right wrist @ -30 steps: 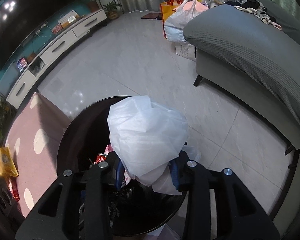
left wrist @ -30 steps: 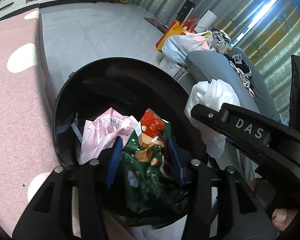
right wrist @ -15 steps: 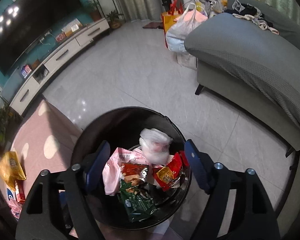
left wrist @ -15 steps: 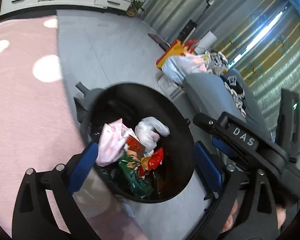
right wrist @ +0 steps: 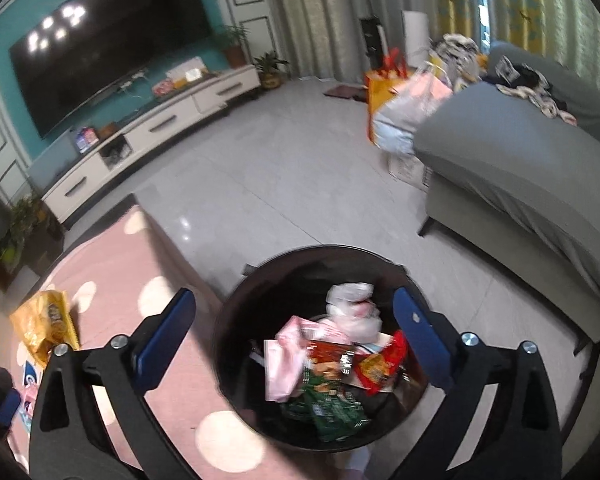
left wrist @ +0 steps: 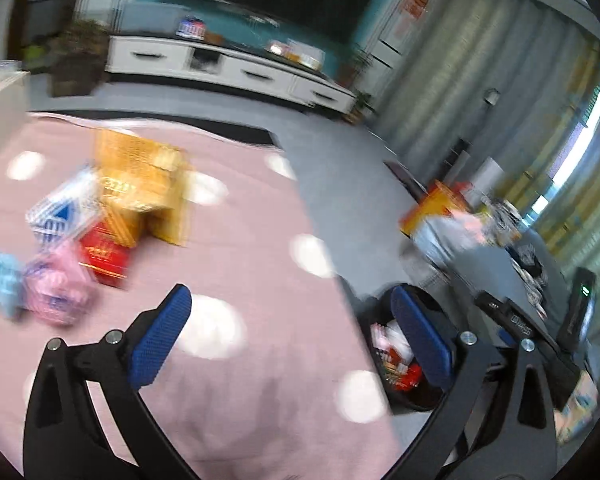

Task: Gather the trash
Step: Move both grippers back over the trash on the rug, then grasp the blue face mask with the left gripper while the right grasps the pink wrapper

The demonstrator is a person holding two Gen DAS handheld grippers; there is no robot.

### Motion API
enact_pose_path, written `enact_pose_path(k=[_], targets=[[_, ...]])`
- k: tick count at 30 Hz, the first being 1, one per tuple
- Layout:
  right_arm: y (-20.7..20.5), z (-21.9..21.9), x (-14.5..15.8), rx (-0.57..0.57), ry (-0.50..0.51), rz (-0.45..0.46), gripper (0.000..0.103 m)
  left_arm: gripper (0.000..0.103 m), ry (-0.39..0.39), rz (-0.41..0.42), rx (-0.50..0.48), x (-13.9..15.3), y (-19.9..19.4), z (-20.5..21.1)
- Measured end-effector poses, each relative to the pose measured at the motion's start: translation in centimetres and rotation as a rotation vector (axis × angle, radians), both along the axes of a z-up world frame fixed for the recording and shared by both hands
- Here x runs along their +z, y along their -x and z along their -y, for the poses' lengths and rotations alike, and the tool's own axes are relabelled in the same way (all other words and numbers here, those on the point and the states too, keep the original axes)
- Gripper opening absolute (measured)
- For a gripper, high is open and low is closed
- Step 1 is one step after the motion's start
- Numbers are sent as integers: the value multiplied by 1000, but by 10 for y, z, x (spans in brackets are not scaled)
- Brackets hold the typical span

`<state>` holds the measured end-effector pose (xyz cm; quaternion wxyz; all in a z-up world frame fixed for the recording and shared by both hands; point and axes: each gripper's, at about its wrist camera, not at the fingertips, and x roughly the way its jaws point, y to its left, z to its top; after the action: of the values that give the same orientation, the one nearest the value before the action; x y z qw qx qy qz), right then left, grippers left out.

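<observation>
A round black trash bin (right wrist: 236, 320) stands on the floor beside the pink rug and holds a white plastic bag (right wrist: 350, 308), a pink wrapper (right wrist: 286, 360), a green snack bag (right wrist: 324, 404) and red wrappers (right wrist: 380, 364). My right gripper (right wrist: 292, 340) is open and empty above the bin. My left gripper (left wrist: 292, 340) is open and empty over the pink rug (left wrist: 240, 240), with the bin (left wrist: 420, 400) at its right finger. More trash lies on the rug at left: a yellow bag (left wrist: 140, 184), a red packet (left wrist: 104, 256), a blue-white packet (left wrist: 60, 212) and a pink bag (left wrist: 56, 292).
A grey sofa (right wrist: 520, 168) stands to the right with clothes on it. Shopping bags (right wrist: 400, 108) sit at its far end. A white TV cabinet (right wrist: 152, 136) runs along the teal wall. A yellow bag (right wrist: 44, 328) lies on the rug's left edge.
Both grippers opened and dropped the green snack bag and the white plastic bag into the bin. The left gripper has swung left toward the rug; the right has risen above the bin.
</observation>
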<state>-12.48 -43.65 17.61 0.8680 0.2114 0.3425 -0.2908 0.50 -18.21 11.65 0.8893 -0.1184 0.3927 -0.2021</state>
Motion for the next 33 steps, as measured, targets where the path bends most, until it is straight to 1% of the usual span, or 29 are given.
enact_pose_path(k=[4,7,9,10,12,14,15,16,18,20,21,22,24,26,27,28,29,31,32,33], targets=[[-12,-27,8,74,23,35,99,100,-99,31,159,4,-10,-68],[-24,-47,11,133,14,79,100,100,-154,29,282,-8,-17,-121],[-35,-60,6,204,-40,127,100,100,-193,11,303,-22,-23,-149],[-40,-65,3,230,-66,130,100,100,-206,-7,314,-32,-26,-165],[-56,-79,-8,293,-123,105,100,100,-168,-28,326,-48,-28,-192],[-69,-95,-16,330,-126,79,100,100,-107,-43,374,-64,-30,-213],[-73,-102,-19,342,-119,72,100,100,-107,-53,371,-68,-33,-217],[-80,-115,-24,369,-104,54,100,100,-93,-62,348,-72,-37,-222],[-87,-130,-31,411,-89,31,100,100,-34,-98,308,-81,-46,-224],[-96,-150,-39,456,-78,5,100,100,8,-134,294,-89,-48,-219],[-100,-159,-42,475,-72,-6,100,100,20,-146,266,-93,-53,-217],[-97,-168,-47,486,-68,-13,100,100,15,-149,252,-96,-56,-214],[-100,-179,-53,507,-60,-29,100,100,-1,-162,257,-105,-62,-211],[-101,-190,-59,528,-50,-46,100,99,7,-187,262,-113,-67,-210],[-103,-192,-61,536,-46,-55,100,97,13,-189,260,-115,-68,-210],[-104,-196,-63,544,-39,-62,100,90,5,-166,271,-115,-68,-209],[-104,-199,-65,548,-34,-67,100,87,-10,-155,280,-115,-68,-209],[-105,-205,-67,553,-28,-74,100,69,-35,-149,288,-117,-67,-207],[-105,-208,-67,555,-29,-75,100,61,-37,-152,288,-117,-67,-206],[-106,-212,-67,558,-31,-76,100,52,-31,-164,285,-118,-67,-207]])
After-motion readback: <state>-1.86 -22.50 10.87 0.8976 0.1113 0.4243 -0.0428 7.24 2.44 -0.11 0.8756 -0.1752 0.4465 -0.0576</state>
